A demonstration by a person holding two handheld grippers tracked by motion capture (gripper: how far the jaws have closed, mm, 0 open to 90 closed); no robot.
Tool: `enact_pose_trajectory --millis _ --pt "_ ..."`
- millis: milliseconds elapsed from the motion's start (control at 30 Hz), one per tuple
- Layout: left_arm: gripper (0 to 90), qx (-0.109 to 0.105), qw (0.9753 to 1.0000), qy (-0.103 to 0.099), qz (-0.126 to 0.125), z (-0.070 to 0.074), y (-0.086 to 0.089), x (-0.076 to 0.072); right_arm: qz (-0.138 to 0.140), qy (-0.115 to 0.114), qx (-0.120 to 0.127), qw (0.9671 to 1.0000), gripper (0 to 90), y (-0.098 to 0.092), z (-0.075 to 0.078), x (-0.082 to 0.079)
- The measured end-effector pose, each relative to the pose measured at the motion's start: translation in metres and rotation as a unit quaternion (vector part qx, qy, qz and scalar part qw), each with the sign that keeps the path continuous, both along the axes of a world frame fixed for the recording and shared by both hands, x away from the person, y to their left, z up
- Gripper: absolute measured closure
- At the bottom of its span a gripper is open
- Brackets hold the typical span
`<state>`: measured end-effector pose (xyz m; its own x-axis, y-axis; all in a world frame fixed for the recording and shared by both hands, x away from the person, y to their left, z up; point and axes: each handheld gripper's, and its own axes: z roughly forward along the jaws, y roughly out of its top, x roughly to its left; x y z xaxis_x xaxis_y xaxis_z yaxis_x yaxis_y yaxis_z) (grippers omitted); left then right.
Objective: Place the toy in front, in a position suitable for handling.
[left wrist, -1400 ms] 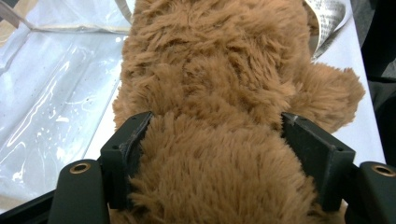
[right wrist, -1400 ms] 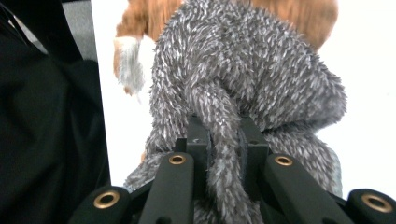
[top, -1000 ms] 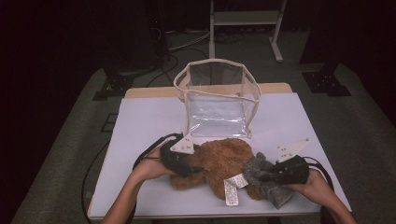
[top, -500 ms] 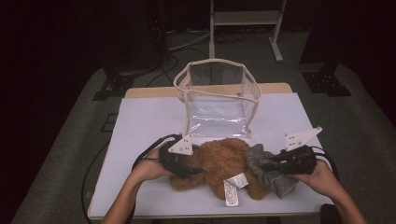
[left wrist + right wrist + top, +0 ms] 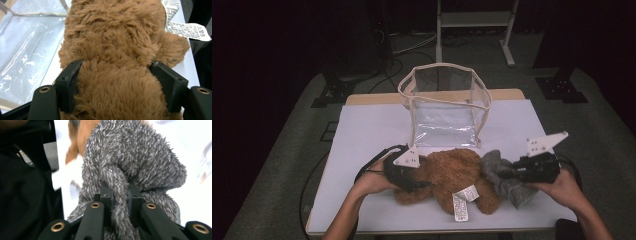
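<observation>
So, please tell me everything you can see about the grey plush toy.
The grey plush toy has shaggy, spiky-looking grey fur. It lies on the white table, touching the brown plush toy beside it. The right gripper pinches a narrow fold of its fur between nearly shut jaws. Its face is not visible.

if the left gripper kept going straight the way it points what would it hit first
The left gripper already has its jaws around the brown plush toy, so it would press further into that. Beyond the plush, probably the grey plush toy; depth is unclear.

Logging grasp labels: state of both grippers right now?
Left gripper: closed around the brown plush toy.
Right gripper: closed, pinching a fold of the grey plush toy.
</observation>
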<state>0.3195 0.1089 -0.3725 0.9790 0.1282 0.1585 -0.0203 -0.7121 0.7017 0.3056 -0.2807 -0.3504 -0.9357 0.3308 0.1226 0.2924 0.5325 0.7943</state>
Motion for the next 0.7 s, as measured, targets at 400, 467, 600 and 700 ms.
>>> enact_pose_trajectory --millis 400,467,600,700 --pt "24.3 0.008 1.0 -0.001 -0.004 0.002 -0.002 0.0 0.095 -0.009 -0.085 0.9917 78.3 0.104 0.038 0.058" --pt "22.9 0.0 1.0 0.002 0.001 0.003 0.003 0.0 0.1 0.011 -0.089 0.991 78.5 0.107 0.02 0.056" --pt "15.5 0.002 0.9999 0.007 0.014 0.005 0.008 -0.006 0.094 0.018 -0.072 0.9927 78.6 0.096 0.004 0.044" --pt "11.1 0.009 0.9996 0.011 0.025 0.005 0.012 -0.01 0.092 0.021 -0.054 0.9941 78.8 0.088 -0.005 0.034"
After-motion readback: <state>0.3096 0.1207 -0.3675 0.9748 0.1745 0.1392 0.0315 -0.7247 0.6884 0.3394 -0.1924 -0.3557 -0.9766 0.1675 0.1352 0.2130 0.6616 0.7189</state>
